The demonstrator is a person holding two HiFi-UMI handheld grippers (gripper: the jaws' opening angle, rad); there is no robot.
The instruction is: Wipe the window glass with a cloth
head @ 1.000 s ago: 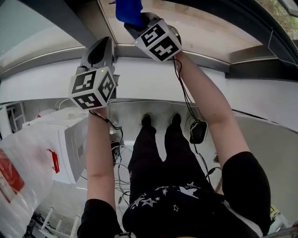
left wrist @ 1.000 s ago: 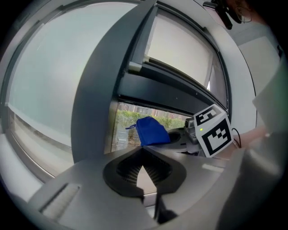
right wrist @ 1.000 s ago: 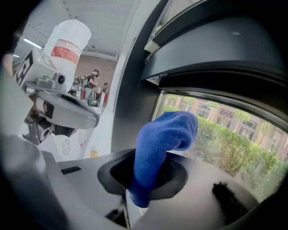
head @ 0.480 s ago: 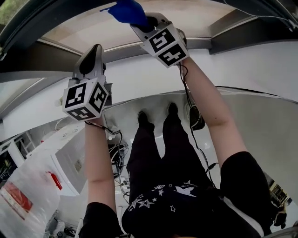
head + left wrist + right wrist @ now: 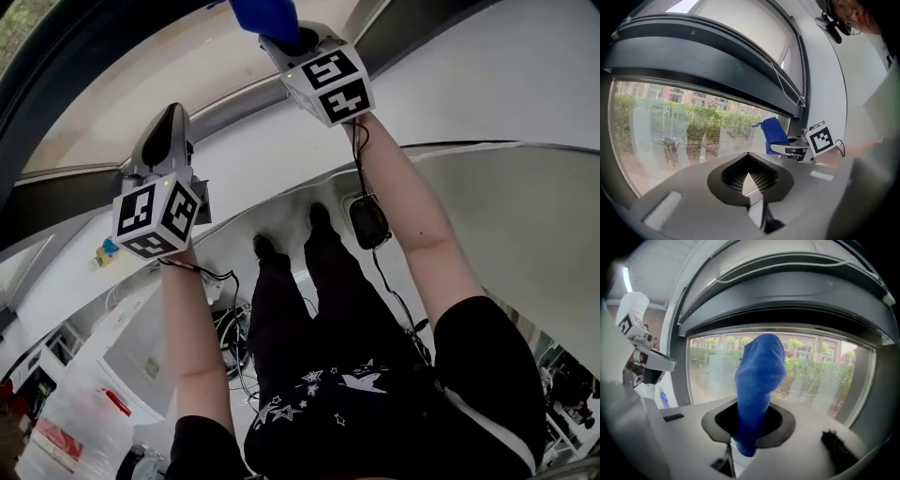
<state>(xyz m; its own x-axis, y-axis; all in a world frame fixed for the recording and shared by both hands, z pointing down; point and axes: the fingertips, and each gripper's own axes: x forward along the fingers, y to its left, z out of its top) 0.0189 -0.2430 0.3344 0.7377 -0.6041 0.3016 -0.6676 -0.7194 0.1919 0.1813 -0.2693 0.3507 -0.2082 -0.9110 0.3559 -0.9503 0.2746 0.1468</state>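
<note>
Cloth (image 5: 758, 380) in right tool (image 5: 748, 423) before window glass (image 5: 825, 380), dark frame (image 5: 787, 301) around

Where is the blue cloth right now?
The soft blue cloth is clamped in the right tool, held up before the window glass, at the head view's top centre.

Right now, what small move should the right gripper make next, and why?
Probably ease the right gripper forward until the blue cloth flattens against the window glass. Its jaws are shut on the cloth, which stands upright facing the pane, but contact cannot be confirmed.
</note>
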